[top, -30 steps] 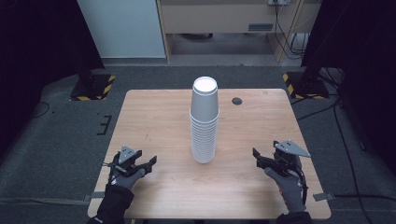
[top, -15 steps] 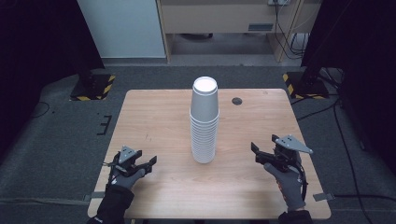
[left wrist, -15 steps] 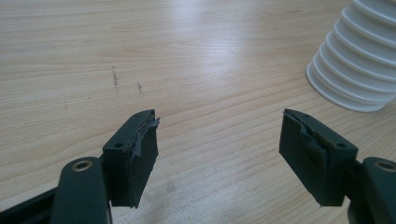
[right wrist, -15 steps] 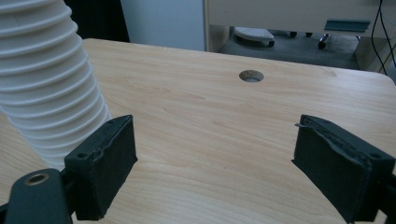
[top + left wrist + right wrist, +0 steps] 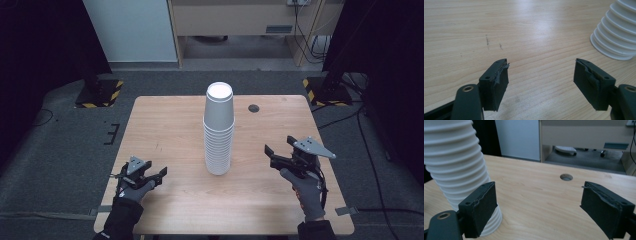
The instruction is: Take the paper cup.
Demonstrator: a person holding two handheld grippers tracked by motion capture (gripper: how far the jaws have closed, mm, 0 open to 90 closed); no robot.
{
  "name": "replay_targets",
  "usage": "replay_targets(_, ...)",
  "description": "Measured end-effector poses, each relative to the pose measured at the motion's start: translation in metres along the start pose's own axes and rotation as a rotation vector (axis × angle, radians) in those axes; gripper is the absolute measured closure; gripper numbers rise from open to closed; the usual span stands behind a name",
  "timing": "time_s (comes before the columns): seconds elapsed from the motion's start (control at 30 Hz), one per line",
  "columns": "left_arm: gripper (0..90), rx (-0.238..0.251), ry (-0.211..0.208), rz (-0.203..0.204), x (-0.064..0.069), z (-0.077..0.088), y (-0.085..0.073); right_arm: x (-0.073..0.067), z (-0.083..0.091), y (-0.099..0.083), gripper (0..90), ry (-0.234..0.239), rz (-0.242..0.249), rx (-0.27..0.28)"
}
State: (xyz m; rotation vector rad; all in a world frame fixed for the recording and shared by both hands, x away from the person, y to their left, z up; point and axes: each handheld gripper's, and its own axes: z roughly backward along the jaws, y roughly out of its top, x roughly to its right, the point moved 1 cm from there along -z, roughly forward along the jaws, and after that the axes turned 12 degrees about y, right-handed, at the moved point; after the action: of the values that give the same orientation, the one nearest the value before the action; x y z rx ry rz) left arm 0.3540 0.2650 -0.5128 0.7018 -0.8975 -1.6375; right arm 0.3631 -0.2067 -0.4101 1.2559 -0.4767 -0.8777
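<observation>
High view: tall stack of white paper cups (image 5: 218, 131), upside down, ribbed w/ nested rims, smooth tapered cup on top, flat round base up. Stands near the middle of a pale wood-grain surface (image 5: 170, 120), rectangular w/ rounded corners. Small round dark hole (image 5: 254, 108) in the surface, right of the stack & farther back. Left claw (image 5: 159, 175) sits low near the front-left edge, held in a grey-gloved hand (image 5: 134, 191), jaws spread, nothing between them, well apart from the stack. Right claw (image 5: 270, 156) on the other side, also in a gloved hand (image 5: 303, 185), grey three-cornered plate on top, jaws spread & empty, near the stack but not touching. Grey carpet floor (image 5: 65, 150) around; yellow-black striped feet at the back corners.

Left gripper view: two black blocky jaws w/ worn, torn-looking pads, released wide over bare wood w/ a few dark scuffs. Cup stack's ribbed bottom rims (image 5: 616, 37) at upper right, clear of the claw.

Right gripper view: jaws released, matte black, frayed pad edges. Ribbed white stack (image 5: 456, 170) looms at left behind the left jaw; contact can't be told. Hole (image 5: 566, 177) ahead. No readable writing anywhere.
</observation>
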Motion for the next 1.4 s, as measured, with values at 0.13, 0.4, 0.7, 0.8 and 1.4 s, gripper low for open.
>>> replay_targets(0.13, 26.5, -0.002, 0.000, -0.001, 0.000, 0.000, 0.000, -0.004, 0.000, 0.011, 13.2, 0.006, 0.012, 0.019)
replay_targets(0.4, 26.4, 0.000, 0.004, 0.000, -0.001, 0.000, 0.000, -0.009, 0.003, 0.037, 13.3, 0.019, 0.029, 0.061)
replay_targets(0.7, 26.4, -0.003, 0.003, 0.002, -0.001, -0.001, 0.000, -0.011, 0.005, 0.056, 13.4, 0.027, 0.041, 0.084)
replay_targets(0.8, 26.4, -0.003, 0.002, 0.001, -0.001, -0.001, 0.000, -0.012, 0.005, 0.064, 13.4, 0.033, 0.044, 0.096)
replay_targets(1.4, 26.3, -0.007, 0.003, 0.001, -0.001, -0.002, -0.001, -0.033, -0.012, 0.097, 13.0, 0.096, 0.079, 0.117)
